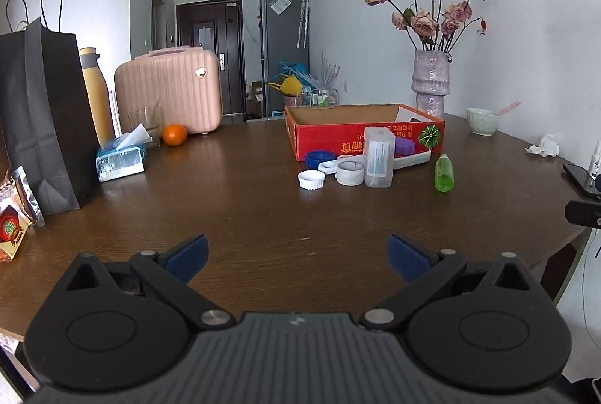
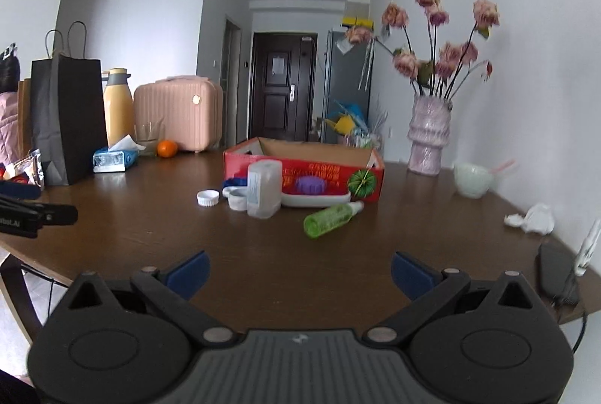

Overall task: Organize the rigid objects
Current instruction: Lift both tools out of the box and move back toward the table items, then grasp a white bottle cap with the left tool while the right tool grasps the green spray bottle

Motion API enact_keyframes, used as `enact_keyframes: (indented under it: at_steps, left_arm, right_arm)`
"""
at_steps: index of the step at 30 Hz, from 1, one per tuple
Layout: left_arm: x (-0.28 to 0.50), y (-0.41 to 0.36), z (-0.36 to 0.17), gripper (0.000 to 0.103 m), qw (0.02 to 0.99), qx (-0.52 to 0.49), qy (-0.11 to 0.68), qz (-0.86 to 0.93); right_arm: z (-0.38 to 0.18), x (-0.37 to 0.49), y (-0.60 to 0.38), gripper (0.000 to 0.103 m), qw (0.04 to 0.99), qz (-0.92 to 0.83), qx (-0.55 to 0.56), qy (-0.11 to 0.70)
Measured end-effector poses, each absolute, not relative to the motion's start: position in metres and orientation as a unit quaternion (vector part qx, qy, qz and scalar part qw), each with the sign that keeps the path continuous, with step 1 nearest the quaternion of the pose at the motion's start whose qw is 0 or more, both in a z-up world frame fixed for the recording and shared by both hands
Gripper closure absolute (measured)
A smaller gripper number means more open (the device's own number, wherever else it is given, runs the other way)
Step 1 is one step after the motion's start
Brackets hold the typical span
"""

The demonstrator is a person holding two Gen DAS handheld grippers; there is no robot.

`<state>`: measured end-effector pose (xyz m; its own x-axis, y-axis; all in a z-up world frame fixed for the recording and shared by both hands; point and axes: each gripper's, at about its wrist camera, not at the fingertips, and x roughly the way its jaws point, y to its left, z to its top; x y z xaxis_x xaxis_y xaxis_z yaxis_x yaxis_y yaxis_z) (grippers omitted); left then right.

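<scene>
Both grippers, left gripper (image 1: pixel 298 255) and right gripper (image 2: pixel 300 272), gape wide, empty, over brown table (image 1: pixel 244 216). Green bottle (image 2: pixel 332 215) lies on its side before red box (image 2: pixel 304 171), base toward camera, cap toward box, axis diagonal. Clear jar (image 2: pixel 264 188), white caps (image 2: pixel 207 197) nearby. Vase (image 2: pixel 429 137) by white wall.
</scene>
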<state>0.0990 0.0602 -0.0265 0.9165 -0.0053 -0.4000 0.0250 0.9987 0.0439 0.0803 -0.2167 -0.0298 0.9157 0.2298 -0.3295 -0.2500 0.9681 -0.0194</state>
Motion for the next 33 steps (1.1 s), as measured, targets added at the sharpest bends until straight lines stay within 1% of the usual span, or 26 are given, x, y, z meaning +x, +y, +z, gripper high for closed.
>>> enact_keyframes:
  at_steps: [4, 11, 16, 19, 21, 23, 24, 26, 28, 30, 33]
  left_arm:
    - [0.111, 0.061, -0.03, 0.0, 0.974, 0.023, 0.224, -0.01]
    - [0.157, 0.059, -0.034, 0.0, 0.964, 0.027, 0.265, -0.022]
    - [0.202, 0.05, -0.042, 0.0, 0.952, 0.067, 0.298, -0.036]
    - [0.232, 0.05, -0.045, 0.0, 0.952, 0.08, 0.292, -0.045]
    - [0.256, 0.052, -0.045, 0.0, 0.952, 0.08, 0.292, -0.053]
    - [0.283, 0.055, -0.046, 0.004, 0.948, 0.064, 0.307, -0.056]
    - [0.295, 0.057, -0.046, 0.005, 0.946, 0.055, 0.314, -0.062]
    - [0.32, 0.059, -0.05, 0.013, 0.941, 0.045, 0.329, -0.069]
    - [0.342, 0.061, -0.054, 0.029, 0.937, 0.038, 0.341, -0.061]
    - [0.361, 0.063, -0.059, 0.036, 0.933, 0.028, 0.351, -0.066]
    - [0.383, 0.068, -0.064, 0.038, 0.934, 0.009, 0.35, -0.077]
  right_arm:
    - [-0.037, 0.094, -0.22, 0.0, 0.978, 0.111, -0.004, 0.178]
    - [-0.049, 0.138, -0.231, 0.001, 0.964, 0.103, 0.046, 0.242]
    - [-0.051, 0.167, -0.233, 0.004, 0.957, 0.104, 0.058, 0.265]
    - [-0.052, 0.187, -0.234, 0.005, 0.955, 0.105, 0.057, 0.271]
    - [-0.055, 0.205, -0.231, 0.008, 0.954, 0.102, 0.053, 0.276]
    - [-0.057, 0.226, -0.228, 0.015, 0.952, 0.101, 0.055, 0.285]
    - [-0.058, 0.237, -0.226, 0.016, 0.95, 0.103, 0.056, 0.289]
    - [-0.06, 0.259, -0.221, 0.018, 0.949, 0.106, 0.053, 0.291]
    - [-0.062, 0.282, -0.216, 0.02, 0.95, 0.105, 0.052, 0.29]
    - [-0.066, 0.306, -0.214, 0.024, 0.948, 0.106, 0.062, 0.293]
    - [-0.07, 0.343, -0.208, 0.031, 0.945, 0.105, 0.068, 0.304]
